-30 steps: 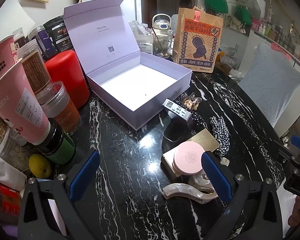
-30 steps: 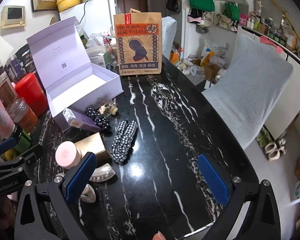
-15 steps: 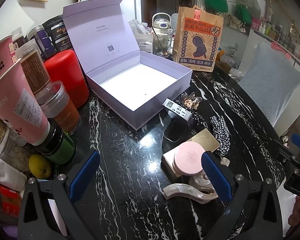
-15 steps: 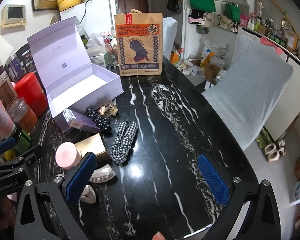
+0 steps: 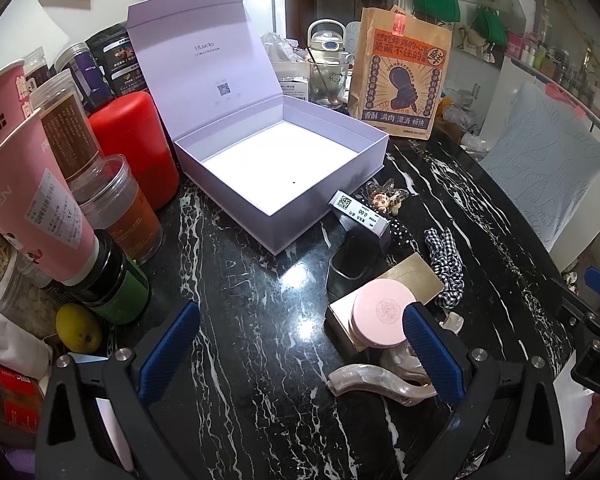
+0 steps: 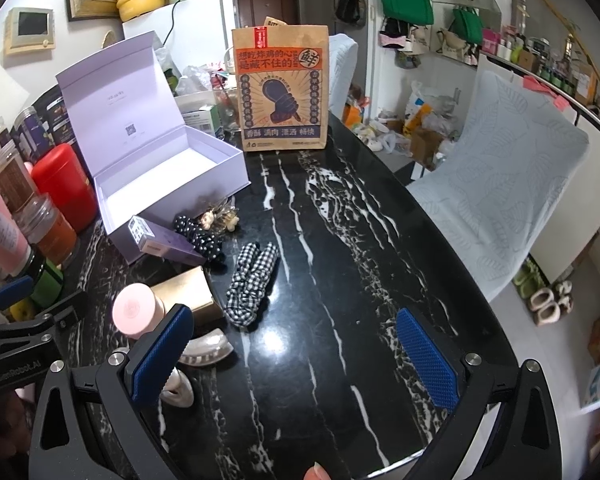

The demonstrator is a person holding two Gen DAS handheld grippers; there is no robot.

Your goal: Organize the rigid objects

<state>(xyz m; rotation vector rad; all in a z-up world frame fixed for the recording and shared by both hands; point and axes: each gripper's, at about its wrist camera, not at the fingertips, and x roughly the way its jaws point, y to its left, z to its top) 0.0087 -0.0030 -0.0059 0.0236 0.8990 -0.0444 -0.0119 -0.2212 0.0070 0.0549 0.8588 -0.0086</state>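
An open, empty lilac box (image 5: pixel 284 168) (image 6: pixel 168 176) with its lid raised stands on the black marble table (image 5: pixel 236 320). In front of it lie a small purple carton (image 5: pixel 360 218) (image 6: pixel 160 238), a gold box (image 5: pixel 408 284) (image 6: pixel 188 294), a pink round jar (image 5: pixel 380 314) (image 6: pixel 134 314), pearly hair claws (image 5: pixel 380 380) (image 6: pixel 206 350), a checked scrunchie (image 5: pixel 446 268) (image 6: pixel 252 280), a dotted scrunchie (image 6: pixel 198 238) and a small flower clip (image 5: pixel 384 198). My left gripper (image 5: pixel 296 356) is open, low over the table, just left of the pink jar. My right gripper (image 6: pixel 292 356) is open over bare table.
Jars, pink tubes and a red canister (image 5: pixel 138 148) crowd the table's left side. A brown paper bag (image 5: pixel 398 80) (image 6: pixel 282 88) stands behind the box. A pale chair (image 6: pixel 500 184) is at the right edge. A lemon (image 5: pixel 78 328) lies near left.
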